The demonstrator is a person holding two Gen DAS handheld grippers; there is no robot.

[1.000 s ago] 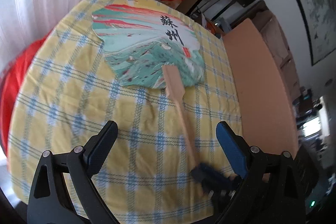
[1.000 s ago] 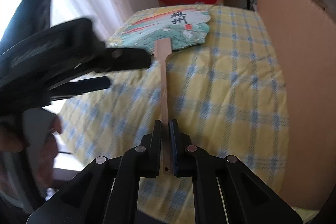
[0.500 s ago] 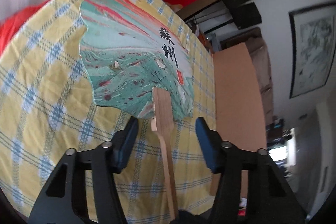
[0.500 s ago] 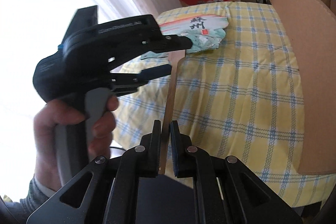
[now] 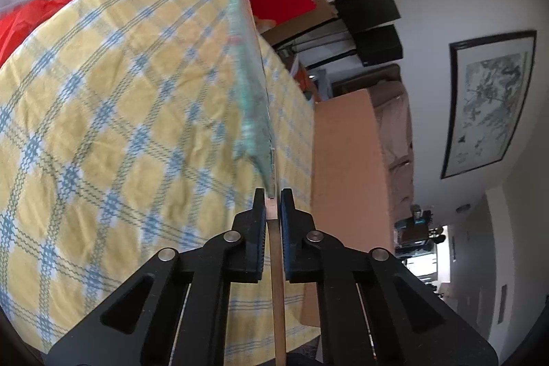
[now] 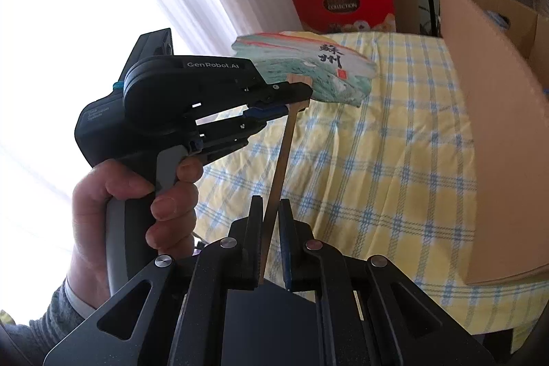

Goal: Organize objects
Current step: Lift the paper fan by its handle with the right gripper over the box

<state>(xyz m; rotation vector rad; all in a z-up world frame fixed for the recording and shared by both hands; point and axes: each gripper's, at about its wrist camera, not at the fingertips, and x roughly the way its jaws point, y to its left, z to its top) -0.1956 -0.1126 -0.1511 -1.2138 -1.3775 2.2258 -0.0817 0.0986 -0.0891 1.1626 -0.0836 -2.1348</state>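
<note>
A painted paper fan (image 6: 308,67) with a long wooden handle (image 6: 283,153) is lifted off the yellow checked tablecloth (image 6: 394,160). My left gripper (image 5: 272,194) is shut on the top of the handle just below the fan face, which shows edge-on and blurred (image 5: 247,84). It also shows from the side in the right wrist view (image 6: 295,98). My right gripper (image 6: 270,204) has its jaws slightly apart around the lower end of the handle.
A cardboard box (image 6: 497,126) stands on the right side of the table. A red gift box (image 6: 343,6) and other boxes stand behind the table. A bright curtained window (image 6: 85,23) is at the left. A red cloth (image 5: 31,16) lies past the table's left edge.
My left gripper moved up to the handle's top and shut on it. The fan came off the table and turned on edge. My right gripper's jaws loosened on the handle's end.
</note>
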